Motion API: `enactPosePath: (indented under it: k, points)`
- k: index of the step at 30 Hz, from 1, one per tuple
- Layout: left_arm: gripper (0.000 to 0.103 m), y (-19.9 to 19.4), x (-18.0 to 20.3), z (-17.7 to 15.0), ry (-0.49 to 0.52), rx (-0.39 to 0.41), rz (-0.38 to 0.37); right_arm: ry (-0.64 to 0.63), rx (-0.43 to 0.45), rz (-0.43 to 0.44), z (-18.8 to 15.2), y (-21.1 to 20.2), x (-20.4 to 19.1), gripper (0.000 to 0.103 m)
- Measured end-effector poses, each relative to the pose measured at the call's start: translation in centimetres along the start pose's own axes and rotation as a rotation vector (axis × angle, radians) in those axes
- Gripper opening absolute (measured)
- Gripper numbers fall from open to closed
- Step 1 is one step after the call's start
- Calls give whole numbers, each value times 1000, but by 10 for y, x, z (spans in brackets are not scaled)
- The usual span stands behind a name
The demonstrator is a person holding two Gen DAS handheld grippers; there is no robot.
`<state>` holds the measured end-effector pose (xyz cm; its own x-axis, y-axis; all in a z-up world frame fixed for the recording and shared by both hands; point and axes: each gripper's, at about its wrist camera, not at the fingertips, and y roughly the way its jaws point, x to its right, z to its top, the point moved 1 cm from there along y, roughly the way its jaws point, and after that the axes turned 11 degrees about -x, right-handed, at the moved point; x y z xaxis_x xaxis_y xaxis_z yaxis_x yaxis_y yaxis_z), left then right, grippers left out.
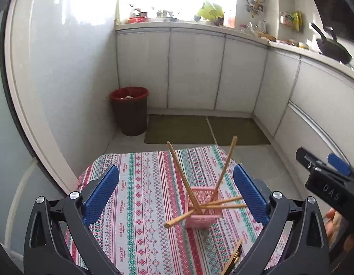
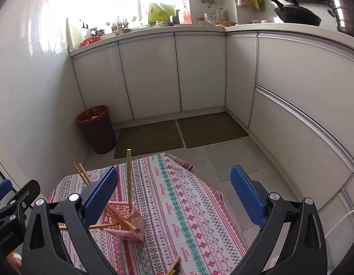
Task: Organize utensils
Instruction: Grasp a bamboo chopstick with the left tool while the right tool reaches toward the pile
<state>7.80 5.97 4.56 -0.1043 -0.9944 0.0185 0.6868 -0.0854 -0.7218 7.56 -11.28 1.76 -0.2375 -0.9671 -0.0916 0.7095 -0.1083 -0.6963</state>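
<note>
Both my tongs gape wide with nothing in them: the left gripper [image 1: 175, 192] frames the pink basket [image 1: 203, 208], the right gripper [image 2: 174, 193] hangs over bare cloth [image 2: 181, 197]. The basket stands on the patterned cloth, chopsticks [image 1: 219, 178] sticking out at angles, some upright, some poking through its sides.

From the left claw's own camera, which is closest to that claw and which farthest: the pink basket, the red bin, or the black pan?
1. Pink basket, on the tablecloth between the open left claw's fingers, slightly right.
2. Red bin, on the floor, far left corner.
3. Black pan, on the counter, far right.
</note>
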Motion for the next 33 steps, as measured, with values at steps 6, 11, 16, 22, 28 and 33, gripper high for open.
enactPosePath:
  k: [6,11,16,22,28,33]
  points:
    - [96,9,24,-22,124,-84,-52,38,-106,-21,-21,8,43,96]
    - [96,33,55,-49,235,-195,-96,173,-240,-20,-48,20,92,96]
    - [96,79,90,-89,325,-373,-154,317,-396,35,-76,38,128,96]
    - [95,148,124,-129,343,-529,-122,338,-493,48,-98,60,131,96]
    - [71,196,135,-137,275,-578,-94,372,-607,72,-117,84,136,96]
    - [44,221,137,-140,240,-617,-92,412,-678,109,-128,95,141,96]
